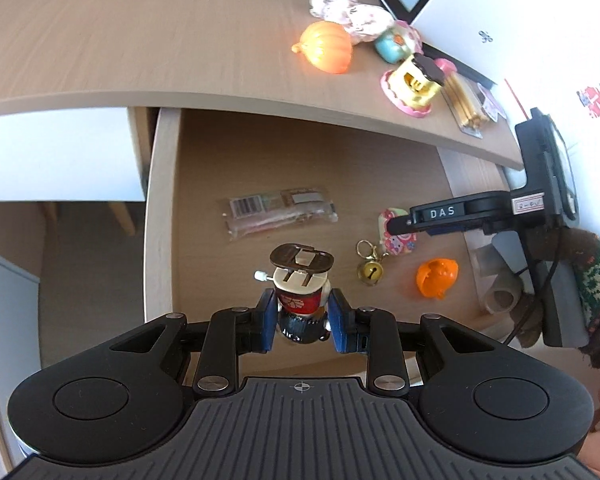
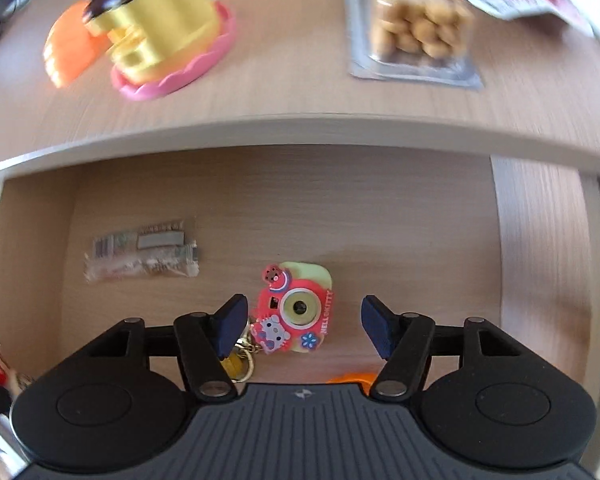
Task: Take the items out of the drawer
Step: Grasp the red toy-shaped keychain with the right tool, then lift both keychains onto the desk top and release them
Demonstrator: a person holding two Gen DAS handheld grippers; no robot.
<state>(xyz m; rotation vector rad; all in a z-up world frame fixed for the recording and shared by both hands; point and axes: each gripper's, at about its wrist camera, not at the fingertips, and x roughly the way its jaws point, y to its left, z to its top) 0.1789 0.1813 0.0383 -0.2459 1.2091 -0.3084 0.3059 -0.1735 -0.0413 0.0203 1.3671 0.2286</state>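
Note:
My left gripper (image 1: 302, 314) is shut on a wind-up toy figure (image 1: 301, 280) with a red body and brown feet, held above the open wooden drawer (image 1: 162, 200). My right gripper (image 2: 302, 326) stands open low over the drawer floor. A pink camera charm (image 2: 296, 308) lies between its fingers, and the pads do not touch it. A gold bell on a key ring (image 1: 370, 272), an orange toy (image 1: 438, 278) and a clear snack packet (image 1: 280, 212) also lie in the drawer.
The desk top (image 1: 140, 40) overhangs the drawer's back part. On it sit an orange pumpkin (image 1: 324, 50), a yellow cup toy on a pink saucer (image 1: 416, 82), a pack of biscuit sticks (image 2: 416, 24), a teal toy (image 1: 392, 44) and a pale plush (image 1: 348, 10). A knitted sleeve (image 1: 596, 280) is at the right.

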